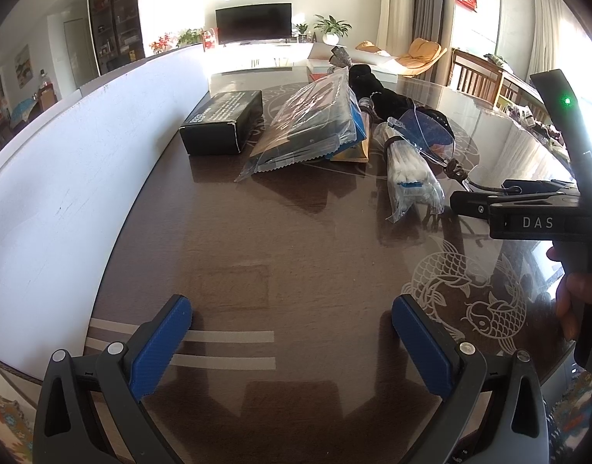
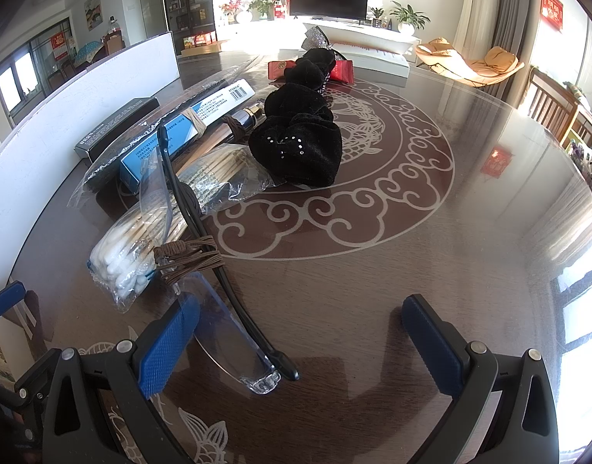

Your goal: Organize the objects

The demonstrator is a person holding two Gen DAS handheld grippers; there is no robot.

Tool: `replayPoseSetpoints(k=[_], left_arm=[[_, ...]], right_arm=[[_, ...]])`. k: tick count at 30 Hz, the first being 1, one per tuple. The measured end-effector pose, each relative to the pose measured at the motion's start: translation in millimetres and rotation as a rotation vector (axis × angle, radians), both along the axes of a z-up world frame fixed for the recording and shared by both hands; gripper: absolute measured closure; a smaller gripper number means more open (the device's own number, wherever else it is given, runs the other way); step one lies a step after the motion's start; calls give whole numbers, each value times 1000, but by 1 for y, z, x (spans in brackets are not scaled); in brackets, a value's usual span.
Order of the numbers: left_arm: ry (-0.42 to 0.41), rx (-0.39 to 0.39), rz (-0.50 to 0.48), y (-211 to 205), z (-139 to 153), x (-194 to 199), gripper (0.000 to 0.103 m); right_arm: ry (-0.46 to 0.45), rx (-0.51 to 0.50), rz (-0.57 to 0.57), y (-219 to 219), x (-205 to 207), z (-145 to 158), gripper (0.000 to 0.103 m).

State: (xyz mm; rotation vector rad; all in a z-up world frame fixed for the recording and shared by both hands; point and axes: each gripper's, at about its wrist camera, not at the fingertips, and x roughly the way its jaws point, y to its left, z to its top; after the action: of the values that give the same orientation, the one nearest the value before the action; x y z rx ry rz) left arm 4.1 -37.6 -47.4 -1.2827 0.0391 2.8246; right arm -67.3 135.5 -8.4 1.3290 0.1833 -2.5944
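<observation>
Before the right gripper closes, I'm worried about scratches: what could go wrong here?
The clear safety glasses lie between the open right gripper fingers, so pinching the lens may scuff it. A brown cord is wrapped around them beside the cotton swab bag; lifting could drag that bag along.

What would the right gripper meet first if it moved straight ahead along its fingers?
Most likely the clear safety glasses. The right gripper is open, and the glasses' lens and black temple arm already lie between its fingers, nearer the left one. Beyond them is bare table; height above the glasses is unclear.
</observation>
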Motion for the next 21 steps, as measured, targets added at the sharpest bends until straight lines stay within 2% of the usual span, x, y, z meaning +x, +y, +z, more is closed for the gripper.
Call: replayPoseSetpoints(k=[21], left_arm=[[-5, 0, -3, -8, -2, 9, 0]], right_arm=[[-1, -2, 0, 0, -1, -1, 0]])
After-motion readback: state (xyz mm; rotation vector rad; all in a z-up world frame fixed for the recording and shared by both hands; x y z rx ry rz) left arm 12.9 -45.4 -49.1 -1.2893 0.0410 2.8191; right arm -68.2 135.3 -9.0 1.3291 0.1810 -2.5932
